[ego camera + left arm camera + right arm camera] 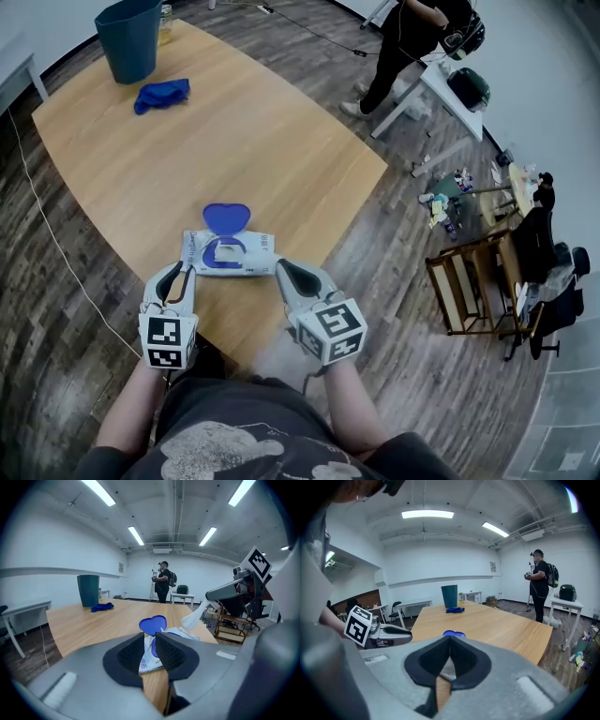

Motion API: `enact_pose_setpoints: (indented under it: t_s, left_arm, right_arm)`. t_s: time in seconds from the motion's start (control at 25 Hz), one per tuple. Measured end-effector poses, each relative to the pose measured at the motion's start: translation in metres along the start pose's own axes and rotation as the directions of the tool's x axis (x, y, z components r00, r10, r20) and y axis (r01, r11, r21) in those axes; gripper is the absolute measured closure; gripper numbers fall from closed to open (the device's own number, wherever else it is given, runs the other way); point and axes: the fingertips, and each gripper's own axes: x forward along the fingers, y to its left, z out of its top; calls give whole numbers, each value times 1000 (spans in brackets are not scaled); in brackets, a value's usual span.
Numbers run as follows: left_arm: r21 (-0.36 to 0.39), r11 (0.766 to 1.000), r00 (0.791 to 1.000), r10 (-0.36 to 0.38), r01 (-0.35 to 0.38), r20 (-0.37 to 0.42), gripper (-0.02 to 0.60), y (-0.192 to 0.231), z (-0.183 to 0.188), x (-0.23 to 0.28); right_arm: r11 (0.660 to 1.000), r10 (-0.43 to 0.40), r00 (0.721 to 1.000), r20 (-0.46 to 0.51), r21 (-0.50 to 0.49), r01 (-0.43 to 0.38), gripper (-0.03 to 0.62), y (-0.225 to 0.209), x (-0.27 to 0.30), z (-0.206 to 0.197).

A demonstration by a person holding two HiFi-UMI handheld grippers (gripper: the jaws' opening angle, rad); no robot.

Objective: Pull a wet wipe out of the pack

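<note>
Broadly, a long light-wood table (262,141) fills the head view. It stands on a dark plank floor (56,375), and a person (405,42) in dark clothes stands well beyond its far right side. A tall dark-teal bin (129,37) stands at the table's far left corner. At the edge closest to the wearer, the two hand-held grippers flank the wet wipe pack (246,255). The left gripper (186,270) is at the pack's left end and the right gripper (280,265) at its right end, each with its marker cube toward the wearer. The left gripper's jaws stand a little apart; in its own view the pack's near end shows in the gap between the pads, which do not press on it. The right gripper's jaws are closed tight on a wet wipe (197,613). The pack lies flat across the table, close to the near edge and well apart from the bin. A crumpled blue cloth (161,95) lies just beside the bin. The pack's blue heart-shaped lid (226,217) is flipped open toward the table's far side. Smallest, the wipe shows white in the left gripper view, hanging from the right gripper's tips and slanting down toward the pack's top.
</note>
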Motion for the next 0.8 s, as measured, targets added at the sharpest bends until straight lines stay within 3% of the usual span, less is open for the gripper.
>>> enact_pose_setpoints:
  t_s: [0.16,0.32,0.8]
  left_arm:
    - [-50,998,999,40,-39,20,518,-23,5,-27]
    - [-55,996,996,69,-66,61,555,-55,11,-56]
    - [-109,986,977,139,-123,163,563,-143,15,-154]
  right_arm:
    - [1000,25,999,21,-6,-25,600,-4,-31,-8]
    - [999,30,997,66,-16,-29,600,-15,-72,-14]
    - [995,98,986,134,-46,-92,600,-2,-180,-45]
